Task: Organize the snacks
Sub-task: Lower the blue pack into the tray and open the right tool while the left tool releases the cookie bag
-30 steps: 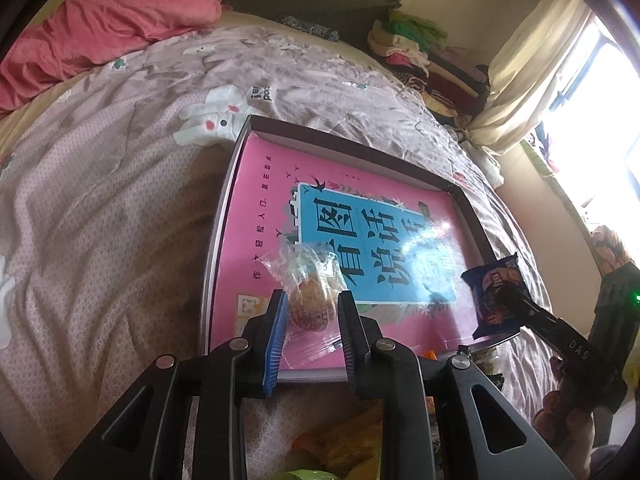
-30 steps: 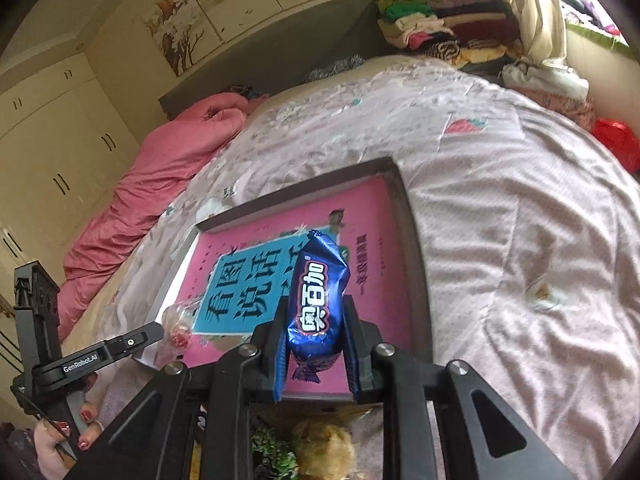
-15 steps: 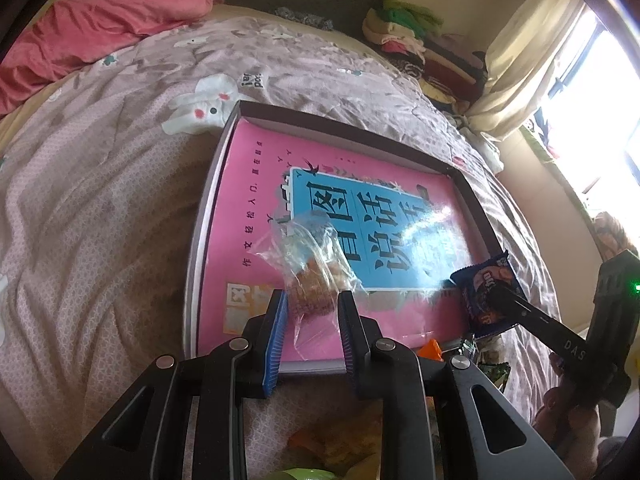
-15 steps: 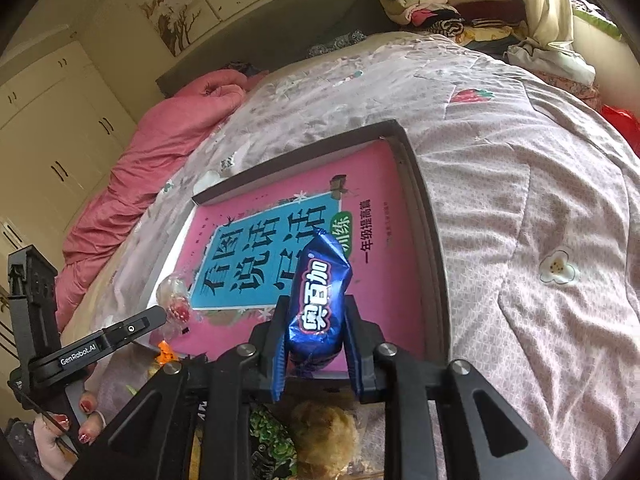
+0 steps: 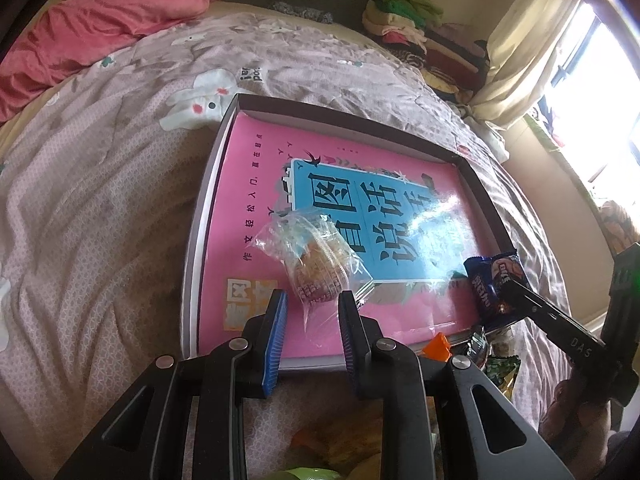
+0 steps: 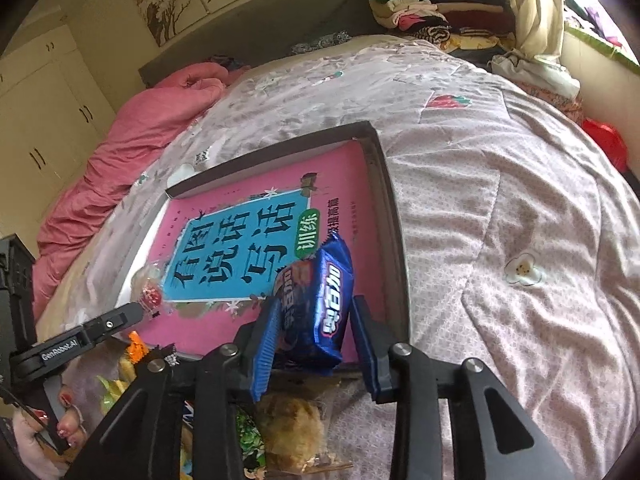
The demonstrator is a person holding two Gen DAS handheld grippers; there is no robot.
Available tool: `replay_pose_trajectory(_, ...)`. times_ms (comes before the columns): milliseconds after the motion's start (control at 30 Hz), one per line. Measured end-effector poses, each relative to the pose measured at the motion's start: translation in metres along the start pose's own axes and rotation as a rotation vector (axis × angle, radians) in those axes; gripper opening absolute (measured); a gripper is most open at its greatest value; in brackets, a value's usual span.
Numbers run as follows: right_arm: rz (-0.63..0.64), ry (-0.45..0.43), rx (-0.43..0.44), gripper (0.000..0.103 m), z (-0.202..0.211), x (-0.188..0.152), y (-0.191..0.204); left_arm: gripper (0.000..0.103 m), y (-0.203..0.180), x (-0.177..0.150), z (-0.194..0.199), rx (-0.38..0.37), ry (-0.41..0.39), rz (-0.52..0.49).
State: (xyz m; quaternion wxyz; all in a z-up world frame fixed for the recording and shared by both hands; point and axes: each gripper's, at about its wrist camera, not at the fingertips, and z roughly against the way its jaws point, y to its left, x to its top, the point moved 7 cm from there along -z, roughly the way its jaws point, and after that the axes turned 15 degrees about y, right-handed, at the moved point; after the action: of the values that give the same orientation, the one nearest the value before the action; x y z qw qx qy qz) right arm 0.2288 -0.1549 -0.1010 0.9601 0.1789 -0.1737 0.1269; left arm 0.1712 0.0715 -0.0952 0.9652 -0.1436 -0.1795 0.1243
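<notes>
A shallow dark-rimmed tray (image 5: 192, 264) with a pink and blue book cover as its floor lies on the bed. A clear-wrapped pastry (image 5: 320, 264) lies on the tray's near left part. My left gripper (image 5: 312, 312) is open just behind it, its pads apart from the wrapper. A blue biscuit pack (image 6: 316, 304) rests at the tray's near right edge between the parted fingers of my right gripper (image 6: 312, 332), which looks open. The pack also shows in the left wrist view (image 5: 496, 284).
More loose snacks lie on the bed in front of the tray: a wrapped pastry (image 6: 292, 436), green packets (image 5: 500, 372) and an orange piece (image 5: 438, 346). A pink duvet (image 5: 100, 28) lies at the bed's head. Folded clothes (image 5: 420, 40) are stacked by the curtain.
Both grippers moved down and forward onto the tray. The left gripper opened and the pastry now lies on the tray. The right jaws have parted around the blue pack.
</notes>
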Motion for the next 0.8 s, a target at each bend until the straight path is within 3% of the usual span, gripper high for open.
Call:
replay_pose_trajectory(133,0.022,-0.006,-0.056,0.037,0.002,0.000,0.000,0.031,-0.001,-0.001,0.000,0.010,0.005,-0.012)
replay_pose_trajectory(267,0.034,-0.008,-0.070,0.037,0.003,-0.002,0.001,0.042,-0.003,-0.001,0.000,0.017,0.007,-0.023)
replay_pose_trajectory(433,0.037,-0.016,-0.066,0.039,0.006,-0.004,0.002,0.044,-0.004,-0.002,0.001,0.020,0.011,-0.029)
replay_pose_trajectory(567,0.035,-0.023,-0.057,0.044,0.008,-0.005,0.002,0.053,-0.004,-0.002,0.001,0.019,0.010,-0.029)
replay_pose_trajectory(800,0.027,-0.046,-0.044,0.048,0.015,-0.004,0.000,0.056,-0.003,-0.004,0.004,0.027,0.011,-0.030)
